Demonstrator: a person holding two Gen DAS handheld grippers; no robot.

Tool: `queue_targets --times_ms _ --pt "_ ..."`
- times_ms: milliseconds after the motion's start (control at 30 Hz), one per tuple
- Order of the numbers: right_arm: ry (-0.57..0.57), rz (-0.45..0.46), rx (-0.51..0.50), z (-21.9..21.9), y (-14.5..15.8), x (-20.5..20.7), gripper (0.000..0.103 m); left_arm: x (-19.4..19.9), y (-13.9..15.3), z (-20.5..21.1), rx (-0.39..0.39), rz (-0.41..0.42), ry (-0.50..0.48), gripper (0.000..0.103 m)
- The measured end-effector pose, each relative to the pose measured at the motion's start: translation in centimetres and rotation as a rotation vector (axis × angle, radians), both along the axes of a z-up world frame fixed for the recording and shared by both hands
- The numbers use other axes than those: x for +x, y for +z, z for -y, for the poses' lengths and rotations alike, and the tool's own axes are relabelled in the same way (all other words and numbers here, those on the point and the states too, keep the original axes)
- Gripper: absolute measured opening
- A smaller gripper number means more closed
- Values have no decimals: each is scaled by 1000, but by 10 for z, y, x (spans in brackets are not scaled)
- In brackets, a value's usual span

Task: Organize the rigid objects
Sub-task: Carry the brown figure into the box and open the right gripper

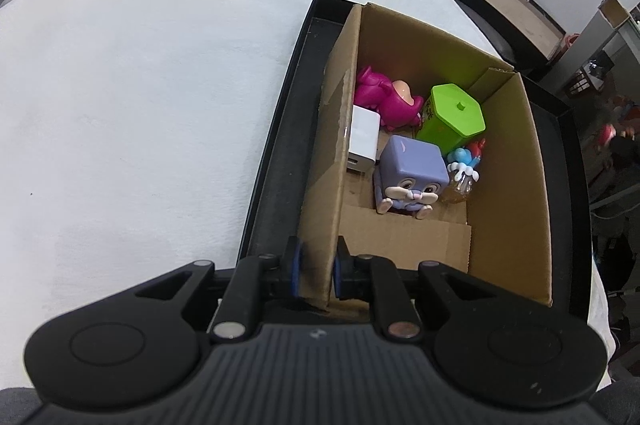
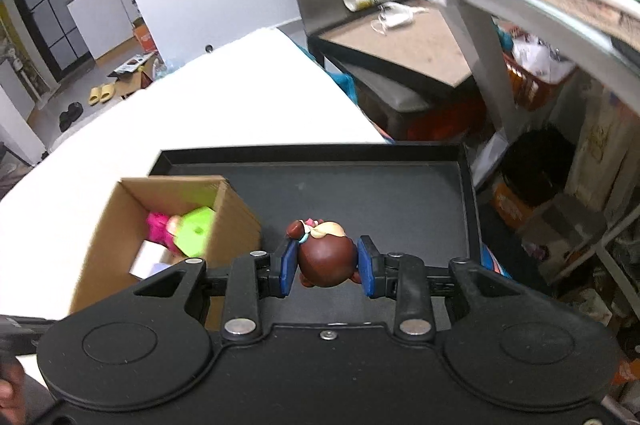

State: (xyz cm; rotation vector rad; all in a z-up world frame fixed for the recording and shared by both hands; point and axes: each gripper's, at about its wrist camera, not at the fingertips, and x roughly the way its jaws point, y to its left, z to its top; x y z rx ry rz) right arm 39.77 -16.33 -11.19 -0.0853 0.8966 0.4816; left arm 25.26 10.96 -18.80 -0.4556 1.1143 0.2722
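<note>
Toys fill the cardboard box [image 1: 508,161] ahead of your left gripper [image 1: 319,273], which pinches its near wall: a magenta figure [image 1: 380,95], a green hexagonal container [image 1: 456,113] with unreadable writing, a white block [image 1: 362,141], a purple rabbit cube [image 1: 412,173]. Only the right view shows your right gripper [image 2: 327,263] clamped on a brown-haired doll [image 2: 326,257] above the black tray [image 2: 400,193], the box to its left.

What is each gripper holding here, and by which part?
The left gripper clamps the near wall of the cardboard box. The right gripper holds a brown-haired figurine by the sides of its round head, above the black tray.
</note>
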Motion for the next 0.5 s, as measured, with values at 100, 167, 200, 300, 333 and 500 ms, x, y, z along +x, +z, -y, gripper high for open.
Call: queue_targets --times_ms 100,167,200,300,333,500 --pt "26 18 -4 -15 10 -5 31 -2 -1 -3 -16 11 -3 15" --pt "48 26 -7 -28 16 -8 31 -3 -2 -4 -26 16 -2 15" --pt "57 29 -10 -34 18 -9 31 -3 -2 -5 -30 19 -2 16" --pt "87 36 -19 -52 22 -12 31 -4 -3 -7 -38 27 -7 16" --pt "96 37 -22 -58 23 -13 31 -5 -3 -8 -41 29 -8 16" --pt "133 42 -43 -86 25 -18 31 -7 -5 -12 -61 43 -9 16"
